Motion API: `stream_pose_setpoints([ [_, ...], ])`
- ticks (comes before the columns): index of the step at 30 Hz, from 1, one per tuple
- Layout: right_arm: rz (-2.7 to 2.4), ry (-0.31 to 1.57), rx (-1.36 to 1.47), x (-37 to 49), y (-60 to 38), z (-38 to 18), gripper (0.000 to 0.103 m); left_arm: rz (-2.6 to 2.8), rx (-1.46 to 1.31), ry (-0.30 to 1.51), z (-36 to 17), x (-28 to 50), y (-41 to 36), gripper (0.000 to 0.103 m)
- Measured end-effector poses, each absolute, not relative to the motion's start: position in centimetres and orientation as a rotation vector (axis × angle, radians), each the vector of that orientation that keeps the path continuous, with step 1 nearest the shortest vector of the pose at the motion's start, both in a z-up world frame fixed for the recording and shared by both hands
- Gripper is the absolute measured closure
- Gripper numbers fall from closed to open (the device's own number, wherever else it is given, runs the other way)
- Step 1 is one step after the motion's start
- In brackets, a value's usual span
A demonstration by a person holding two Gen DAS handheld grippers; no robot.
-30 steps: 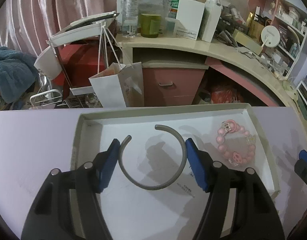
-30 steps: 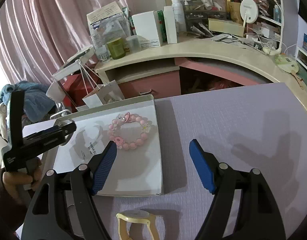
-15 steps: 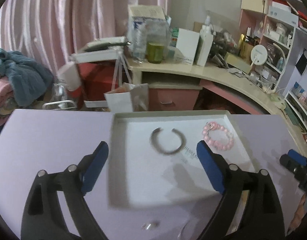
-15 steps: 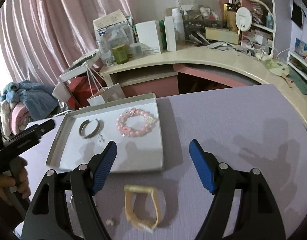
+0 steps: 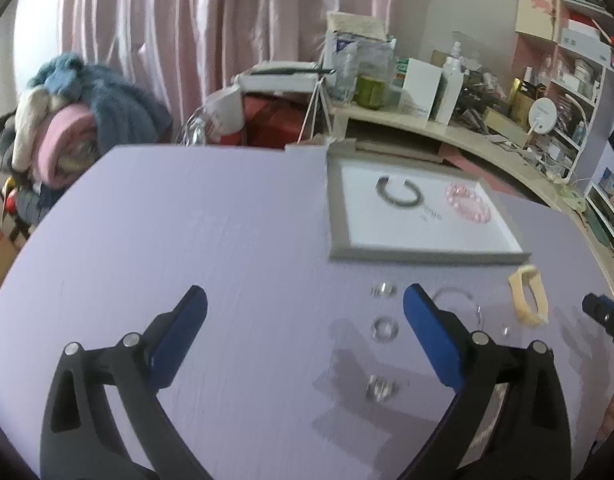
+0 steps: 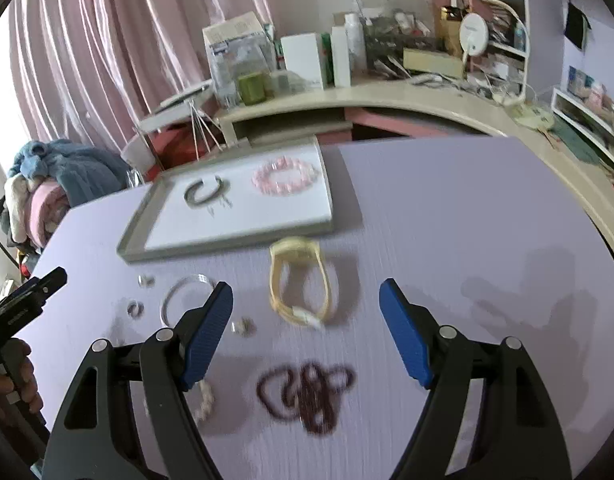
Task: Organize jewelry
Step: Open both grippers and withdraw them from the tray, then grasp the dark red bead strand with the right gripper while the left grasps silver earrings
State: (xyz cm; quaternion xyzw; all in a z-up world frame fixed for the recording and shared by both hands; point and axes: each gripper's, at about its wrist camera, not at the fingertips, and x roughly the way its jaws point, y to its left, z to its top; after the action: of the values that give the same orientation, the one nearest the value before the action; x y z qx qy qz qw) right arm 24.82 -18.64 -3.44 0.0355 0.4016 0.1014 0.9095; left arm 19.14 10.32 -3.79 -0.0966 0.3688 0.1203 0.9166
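Left hand-held gripper (image 5: 305,304) hanging over bare lilac table (image 5: 187,220), jaws spread wide, having just been opening, nothing between them. Right hand-held gripper (image 6: 305,300) also gaping, holding nothing, hovering above table with yellow bangle (image 6: 297,286) lying between the pads' line of sight, not touched.

Tray (image 6: 143,232) sitting on table at 11 o'clock from right gripper, at 1 o'clock in left view. Lying inside tray: grey open cuff (image 6: 205,194) on its left part, pink bead bracelet (image 6: 285,178) at 3 o'clock of cuff, apart from it.

Lying loose on table, outside tray: yellow bangle just beside tray's near edge; thin silver hoop (image 6: 183,296) at 9 o'clock of bangle; two small rings (image 6: 146,280) (image 6: 134,308) further at 9 o'clock; a small stud-like piece (image 6: 243,326) beside right gripper's left pad; dark red bead strand (image 6: 307,394) coiled at 6 o'clock of bangle; pale bead piece (image 6: 205,400) partly hidden behind left pad's arm. All blurring slightly.

Person's fingers (image 6: 15,376) gripping left tool's handle at right view's 8 o'clock edge.
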Motion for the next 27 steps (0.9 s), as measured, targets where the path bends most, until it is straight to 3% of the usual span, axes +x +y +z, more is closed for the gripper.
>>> stream_pose_setpoints([
  [13, 0.167, 0.857, 0.035, 19.5, -19.6, -6.8, 0.026, 0.235, -0.183, 0.775, -5.3, 13.1, 7.8, 0.004],
  [27, 0.166, 0.893, -0.030, 20.7, -17.9, -8.7, 0.026, 0.202, -0.153, 0.817, -6.8, 11.1, 6.6, 0.004],
])
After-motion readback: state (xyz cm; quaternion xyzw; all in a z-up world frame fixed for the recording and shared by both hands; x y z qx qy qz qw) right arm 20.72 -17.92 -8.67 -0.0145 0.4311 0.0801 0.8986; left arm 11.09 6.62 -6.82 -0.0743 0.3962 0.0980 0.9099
